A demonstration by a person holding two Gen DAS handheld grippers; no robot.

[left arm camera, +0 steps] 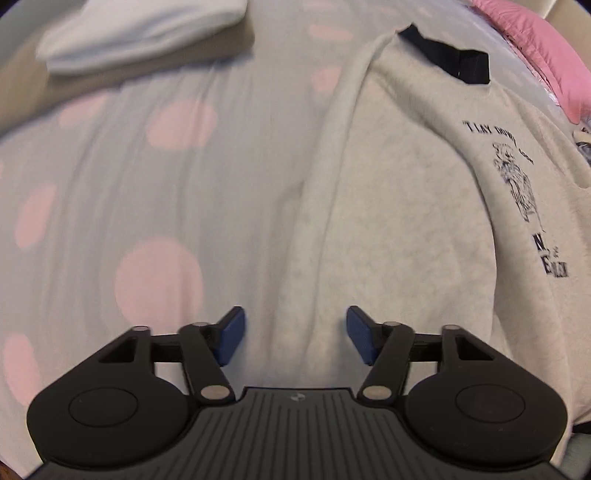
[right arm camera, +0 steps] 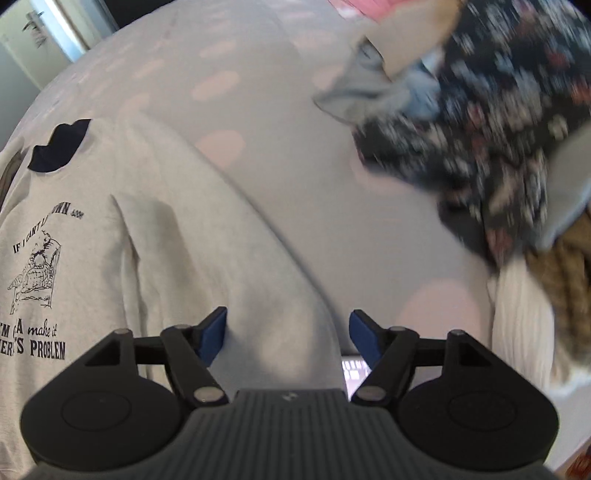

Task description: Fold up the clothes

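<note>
A light grey sweatshirt point(left arm camera: 399, 206) with a dark collar and black printed text lies flat on a bed with a pink-dotted sheet point(left arm camera: 155, 206). My left gripper point(left arm camera: 295, 334) is open and empty, just above the sweatshirt's left sleeve edge. In the right wrist view the same sweatshirt point(right arm camera: 155, 236) fills the left, its right sleeve running down toward my right gripper point(right arm camera: 288, 334). That gripper is open and empty, with its blue pads on either side of the sleeve end.
A folded white garment point(left arm camera: 147, 33) lies at the far left of the bed. A pink cover point(left arm camera: 535, 40) sits at the far right. A pile of clothes, with a dark floral piece point(right arm camera: 491, 122) and a cream knit point(right arm camera: 524, 325), lies to the right.
</note>
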